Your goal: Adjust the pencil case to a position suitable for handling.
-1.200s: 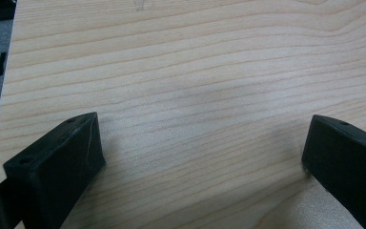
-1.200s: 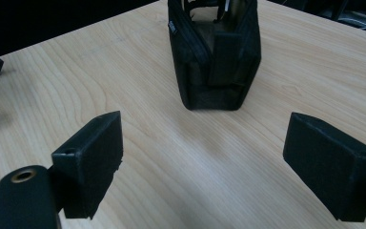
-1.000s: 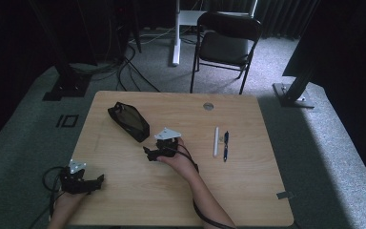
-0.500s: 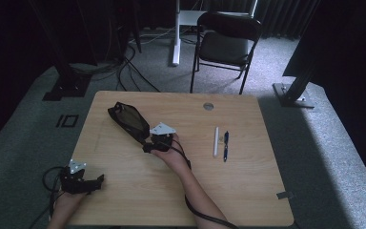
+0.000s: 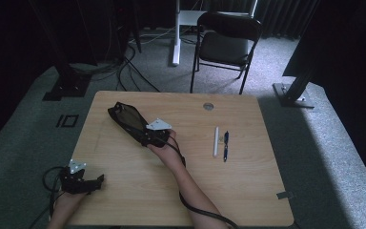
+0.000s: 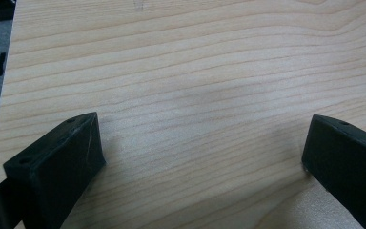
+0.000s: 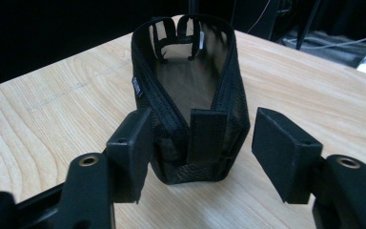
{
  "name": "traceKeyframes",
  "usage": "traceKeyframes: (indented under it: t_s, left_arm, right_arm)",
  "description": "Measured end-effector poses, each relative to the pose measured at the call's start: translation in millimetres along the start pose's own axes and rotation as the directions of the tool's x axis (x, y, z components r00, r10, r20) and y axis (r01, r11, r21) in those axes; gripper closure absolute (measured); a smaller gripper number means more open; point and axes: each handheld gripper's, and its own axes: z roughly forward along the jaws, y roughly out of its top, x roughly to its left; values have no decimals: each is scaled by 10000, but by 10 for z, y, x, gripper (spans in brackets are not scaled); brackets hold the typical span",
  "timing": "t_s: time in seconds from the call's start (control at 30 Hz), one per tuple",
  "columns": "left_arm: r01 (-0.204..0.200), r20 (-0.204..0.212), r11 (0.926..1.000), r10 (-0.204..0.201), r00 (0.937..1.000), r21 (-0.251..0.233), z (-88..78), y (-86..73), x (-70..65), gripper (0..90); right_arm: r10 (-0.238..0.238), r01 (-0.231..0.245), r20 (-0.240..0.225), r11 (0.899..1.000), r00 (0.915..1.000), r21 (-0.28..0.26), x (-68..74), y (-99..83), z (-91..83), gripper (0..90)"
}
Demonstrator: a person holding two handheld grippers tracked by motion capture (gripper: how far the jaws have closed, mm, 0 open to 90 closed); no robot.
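A black mesh pouch (image 5: pixel 126 119) lies open-topped on the wooden table (image 5: pixel 248 191), left of centre. My right gripper (image 5: pixel 147 138) sits at its near end. In the right gripper view the pouch (image 7: pixel 190 95) stands between the jaws of the right gripper (image 7: pixel 200 152); they have just been closing. The left pad touches the pouch's side, while a narrow gap remains at the right pad. My left gripper (image 5: pixel 97 180) rests at the table's front left. The left gripper (image 6: pixel 200 148) stands open over bare wood.
A white pen (image 5: pixel 215 141) and a dark blue pen (image 5: pixel 226 145) lie side by side right of centre. A round cable hole (image 5: pixel 208 106) sits near the far edge. Beyond the table stands a folding chair (image 5: pixel 224 43), with cables on the floor.
The right hand has moved left and away across the table up to the pouch, so that the pouch's near end now sits at the gripper's front. The left hand has not moved.
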Motion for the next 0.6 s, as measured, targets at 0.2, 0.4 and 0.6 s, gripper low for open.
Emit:
traceKeyframes:
  t_s: [0.2,0.4,0.6]
  left_arm:
    - [-32,30,10000,32,10000,-3,0,0,3,3]
    - [-31,27,10000,31,10000,-6,0,-1,3,2]
    - [-32,29,10000,32,10000,-5,0,-1,3,3]
  right_arm:
    - [301,-300,311,9995,9991,-39,-12,11,47,456]
    - [232,-228,285,9996,9993,-136,-28,-7,41,681]
    - [158,-159,186,9999,9997,68,-8,12,21,730]
